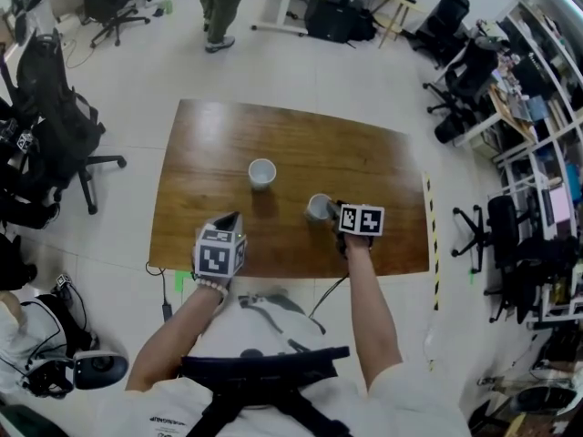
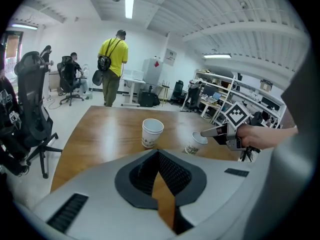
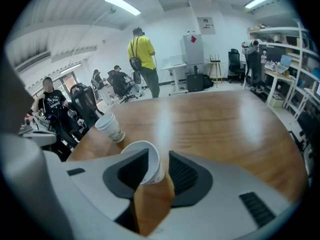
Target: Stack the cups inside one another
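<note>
Two paper cups stand upright on the table [image 1: 364, 162], well apart. The far cup [image 1: 262, 172] is left of centre. The near cup [image 3: 145, 160] is to its right, close to the near edge.

Right gripper [image 1: 333, 213]: jaws spread wide with the near cup between them, up by its rim. The left pad is at or against the cup wall. A gap shows on the right pad's side, so I do not have a pinch on it yet.

Left gripper [image 1: 233, 218]: tips pressed together, nothing in them. It hangs over the near left edge of the table, away from both cups.

Handling, my judgement: the cups look thin-walled, empty and very light, so a nudge from one pad could tip or slide one. The wall will buckle under a hard squeeze, and the rolled rim is the stiffest part. I would take hold just below the rim and close gently. A dented cup may not nest cleanly in the far cup.
</note>
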Motion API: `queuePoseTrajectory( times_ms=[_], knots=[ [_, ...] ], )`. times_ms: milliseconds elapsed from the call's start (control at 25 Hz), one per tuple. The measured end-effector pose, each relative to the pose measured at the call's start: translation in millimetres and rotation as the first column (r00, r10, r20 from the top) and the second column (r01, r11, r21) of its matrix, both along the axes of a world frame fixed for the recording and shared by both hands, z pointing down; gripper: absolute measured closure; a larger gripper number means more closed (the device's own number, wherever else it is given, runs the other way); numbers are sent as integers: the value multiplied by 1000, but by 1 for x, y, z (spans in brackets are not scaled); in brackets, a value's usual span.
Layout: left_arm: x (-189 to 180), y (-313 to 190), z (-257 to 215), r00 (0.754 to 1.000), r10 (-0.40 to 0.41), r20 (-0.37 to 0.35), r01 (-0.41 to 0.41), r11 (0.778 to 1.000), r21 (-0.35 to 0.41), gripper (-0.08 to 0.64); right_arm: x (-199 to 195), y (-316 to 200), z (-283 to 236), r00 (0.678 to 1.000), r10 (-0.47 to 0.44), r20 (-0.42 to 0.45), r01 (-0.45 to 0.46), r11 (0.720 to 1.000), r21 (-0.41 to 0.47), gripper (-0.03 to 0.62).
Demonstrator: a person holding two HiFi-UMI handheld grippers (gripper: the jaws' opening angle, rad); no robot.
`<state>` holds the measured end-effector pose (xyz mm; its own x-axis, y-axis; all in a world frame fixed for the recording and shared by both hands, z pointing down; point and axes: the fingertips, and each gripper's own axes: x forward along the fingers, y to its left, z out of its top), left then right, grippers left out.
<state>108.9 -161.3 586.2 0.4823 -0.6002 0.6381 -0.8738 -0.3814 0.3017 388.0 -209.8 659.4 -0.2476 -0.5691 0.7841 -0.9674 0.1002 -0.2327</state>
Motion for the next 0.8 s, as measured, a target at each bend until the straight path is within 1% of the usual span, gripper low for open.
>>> queuePoseTrajectory(
  times_ms=[40,120,480,800],
  knots=[
    [-1,0,1,1000,-3,-1,3,1000,-3,561,-1,0,2,1000,-4,2,4,1000,-4,437],
    [-1,-1,1,1000,-7,-1,7,1000,-7,562,-3,-1,4,1000,-11,6,11,1000,-10,462],
    [-6,-6,6,1000,-16,2,16,1000,-23,563,-12,-6,11,999,-24,26,24,999,-24,478],
    [-7,-4,8,1000,-15,3,15,999,-31,563,-11,-5,13,1000,-27,9,27,999,-23,544]
  ],
)
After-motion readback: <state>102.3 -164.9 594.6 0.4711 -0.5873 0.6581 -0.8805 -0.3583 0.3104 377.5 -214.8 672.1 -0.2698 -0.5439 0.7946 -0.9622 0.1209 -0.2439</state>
